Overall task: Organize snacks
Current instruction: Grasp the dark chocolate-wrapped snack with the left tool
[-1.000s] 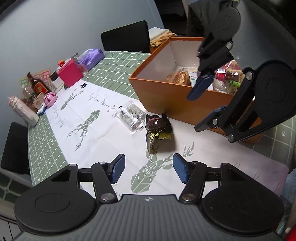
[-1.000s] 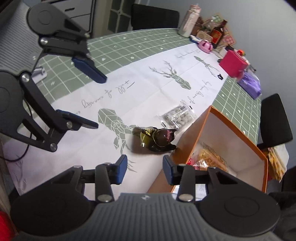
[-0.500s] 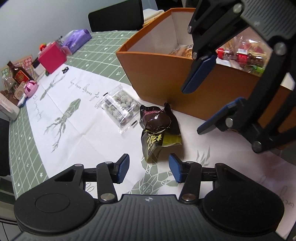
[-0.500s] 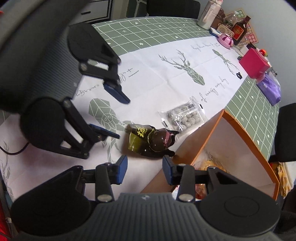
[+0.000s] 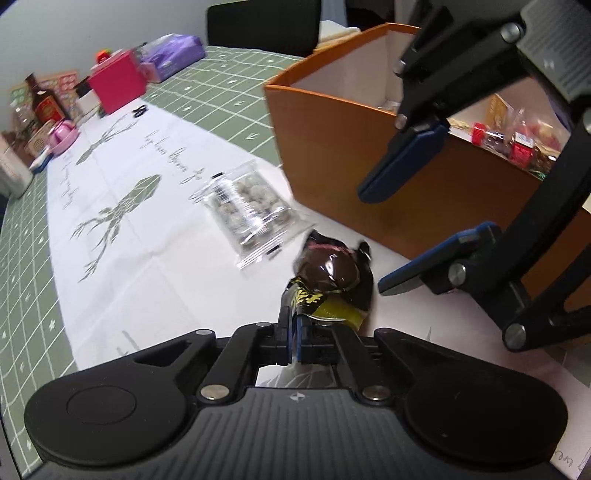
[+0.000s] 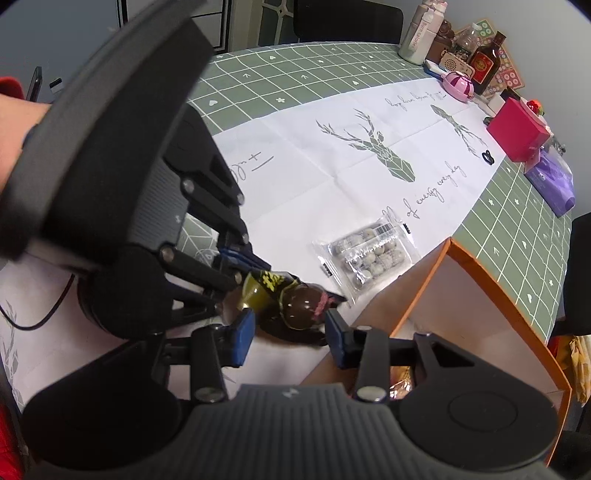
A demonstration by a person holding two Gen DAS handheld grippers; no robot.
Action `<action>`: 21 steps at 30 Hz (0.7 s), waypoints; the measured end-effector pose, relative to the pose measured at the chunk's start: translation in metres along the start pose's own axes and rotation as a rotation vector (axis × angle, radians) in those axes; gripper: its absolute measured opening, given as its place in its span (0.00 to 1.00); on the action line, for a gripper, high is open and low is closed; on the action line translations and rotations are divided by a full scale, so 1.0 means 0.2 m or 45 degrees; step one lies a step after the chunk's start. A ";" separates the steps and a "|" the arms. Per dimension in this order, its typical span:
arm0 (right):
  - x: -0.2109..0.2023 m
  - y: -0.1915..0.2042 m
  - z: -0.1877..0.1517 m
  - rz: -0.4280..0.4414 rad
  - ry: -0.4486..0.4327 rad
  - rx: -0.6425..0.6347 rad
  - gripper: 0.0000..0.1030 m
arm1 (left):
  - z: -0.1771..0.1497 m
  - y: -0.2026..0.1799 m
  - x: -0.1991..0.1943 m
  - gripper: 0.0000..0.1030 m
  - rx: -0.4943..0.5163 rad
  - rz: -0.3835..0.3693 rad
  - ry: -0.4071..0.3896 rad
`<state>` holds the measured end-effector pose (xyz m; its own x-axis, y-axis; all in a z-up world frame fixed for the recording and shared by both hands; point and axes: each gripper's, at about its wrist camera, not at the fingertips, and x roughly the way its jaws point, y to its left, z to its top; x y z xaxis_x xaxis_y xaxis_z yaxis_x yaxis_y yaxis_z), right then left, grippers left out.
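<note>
A dark brown snack packet [image 5: 328, 273] with a yellow-green end lies on the white runner beside the orange box [image 5: 332, 147]. My left gripper [image 5: 295, 332] is shut on the packet's near yellow-green edge, also seen in the right wrist view [image 6: 236, 273]. My right gripper [image 6: 288, 332] stands open, its blue pads on either side of the packet's [image 6: 299, 302] brown end; whether they touch it I cannot tell. A clear packet of round sweets [image 5: 247, 210] lies just beyond, flat on the runner [image 6: 365, 254]. Several wrapped snacks [image 5: 517, 144] fill the box.
The orange box's wall [image 6: 480, 280] rises right of the packet. At the table's far end stand a pink box [image 5: 116, 81], a purple pack [image 5: 170, 55], bottles [image 5: 44, 103] and a pink round case [image 5: 62, 136]. A black chair [image 5: 262, 22] stands behind. A cable [image 6: 37, 321] lies left.
My left gripper came down to the brown packet and closed on its near edge. My right gripper moved in close, its open fingers now around the packet's other end.
</note>
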<state>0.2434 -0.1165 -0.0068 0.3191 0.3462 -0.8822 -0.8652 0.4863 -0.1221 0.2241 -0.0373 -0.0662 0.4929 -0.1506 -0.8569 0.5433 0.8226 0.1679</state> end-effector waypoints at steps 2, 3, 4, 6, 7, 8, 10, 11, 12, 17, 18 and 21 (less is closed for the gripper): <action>0.00 0.00 0.01 0.003 -0.006 0.011 0.39 | -0.02 0.03 -0.03 0.01 -0.026 0.024 0.010; 0.00 0.01 0.01 0.005 -0.009 0.014 0.39 | -0.04 0.05 -0.05 0.01 -0.035 0.041 0.019; 0.00 0.02 0.01 0.005 -0.009 0.016 0.39 | -0.06 0.07 -0.06 0.01 -0.052 0.067 0.030; 0.00 0.03 0.02 0.000 -0.009 0.018 0.39 | -0.10 0.12 -0.08 0.01 -0.109 0.121 0.069; 0.00 0.04 0.03 -0.006 -0.007 0.024 0.39 | -0.12 0.15 -0.09 0.01 -0.159 0.149 0.094; 0.01 0.04 0.04 -0.011 -0.004 0.034 0.39 | -0.15 0.18 -0.10 0.01 -0.211 0.171 0.116; 0.02 0.05 0.06 -0.023 -0.003 0.070 0.39 | -0.20 0.24 -0.12 0.01 -0.313 0.206 0.145; 0.02 0.04 0.07 -0.028 -0.003 0.095 0.39 | -0.23 0.27 -0.13 0.01 -0.355 0.216 0.153; 0.03 0.04 0.08 -0.030 -0.005 0.131 0.39 | -0.25 0.29 -0.15 0.01 -0.389 0.218 0.160; 0.07 0.02 0.13 -0.062 -0.005 0.339 0.39 | -0.33 0.34 -0.22 0.07 -0.449 0.142 0.173; 0.08 0.01 0.14 -0.091 -0.002 0.394 0.39 | -0.33 0.34 -0.22 0.12 -0.455 0.103 0.170; 0.08 0.01 0.13 -0.145 -0.027 0.583 0.41 | -0.35 0.35 -0.27 0.31 -0.488 0.022 0.113</action>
<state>0.2577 -0.0886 -0.0098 0.4140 0.2845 -0.8647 -0.5660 0.8244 0.0002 0.1887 0.0666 -0.0427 0.4299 -0.1010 -0.8972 0.2338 0.9723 0.0025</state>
